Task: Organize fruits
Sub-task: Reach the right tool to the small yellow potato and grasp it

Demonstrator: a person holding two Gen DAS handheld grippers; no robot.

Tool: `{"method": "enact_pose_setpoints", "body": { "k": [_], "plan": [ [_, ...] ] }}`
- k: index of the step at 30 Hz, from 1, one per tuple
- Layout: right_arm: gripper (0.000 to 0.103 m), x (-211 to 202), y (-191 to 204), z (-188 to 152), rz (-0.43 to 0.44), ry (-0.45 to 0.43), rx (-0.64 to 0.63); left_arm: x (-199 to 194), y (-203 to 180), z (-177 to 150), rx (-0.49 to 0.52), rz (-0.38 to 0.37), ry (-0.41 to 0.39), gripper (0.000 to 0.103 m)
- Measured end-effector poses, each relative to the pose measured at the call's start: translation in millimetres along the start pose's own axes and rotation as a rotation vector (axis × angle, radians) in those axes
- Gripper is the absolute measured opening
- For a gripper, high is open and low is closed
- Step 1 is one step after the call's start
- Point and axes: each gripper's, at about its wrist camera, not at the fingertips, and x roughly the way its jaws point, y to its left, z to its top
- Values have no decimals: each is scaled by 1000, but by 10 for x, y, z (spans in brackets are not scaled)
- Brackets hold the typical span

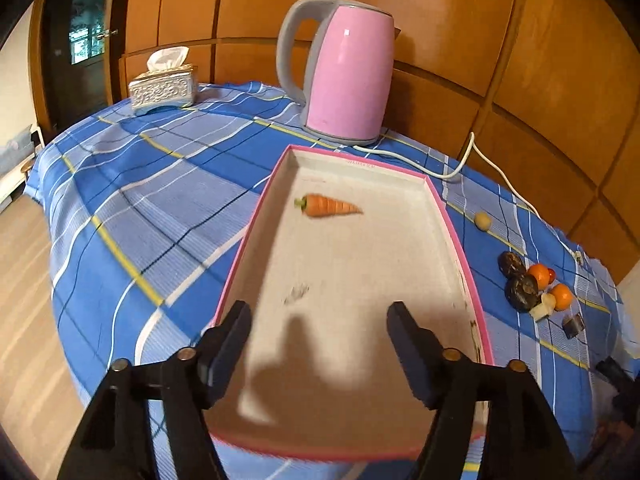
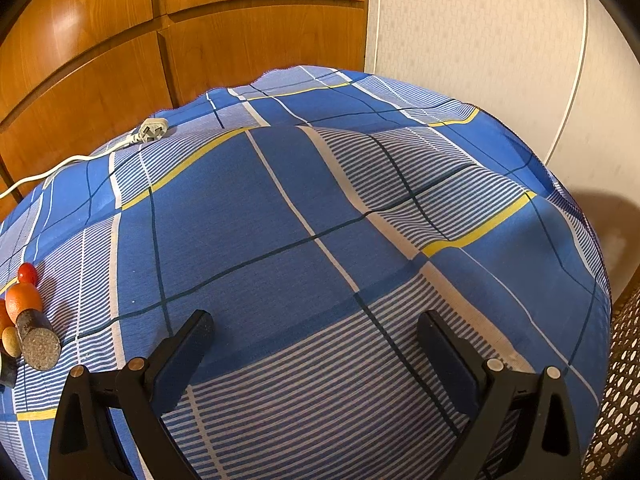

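A pink-rimmed white tray lies on the blue checked cloth, and a small toy carrot rests on its floor toward the far end. My left gripper hovers over the tray's near half, open, nothing between its fingers. To the tray's right lies a cluster of small fruits: two oranges, dark brown pieces, a red piece and a pale ball. My right gripper stands open over bare cloth; an orange, a red fruit and a dark stub lie at its left.
A pink kettle stands behind the tray, its white cord trailing right to a plug. A silver tissue box sits at the far left. Wooden panels back the table; its edges drop off left and right.
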Motion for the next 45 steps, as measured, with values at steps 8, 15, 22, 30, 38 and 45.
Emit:
{"method": "enact_pose_setpoints", "body": {
  "k": [8,15,22,30,38,45],
  "plan": [
    [99,-28,-16,-5,5,0,-4,-24,17,-184,1,5,11,72],
    [74,-351,259,71,109,-39,-86,-62,69,-178,-33,19,-19,80],
    [59,-788,1408,145,480,-41,-418,-111,140,-169,-84,21,-44,82],
    [46,-754,2647,69,687,92,-575,-240,284,-96,-151,52,-114,88],
    [46,-683,3340,60,689,97,-671,-126,643,-98,-271,146,-85,93],
    [28,-430,3737,-42,630,136,-748,36,655,-189,-269,149,-13,93]
  ]
}}
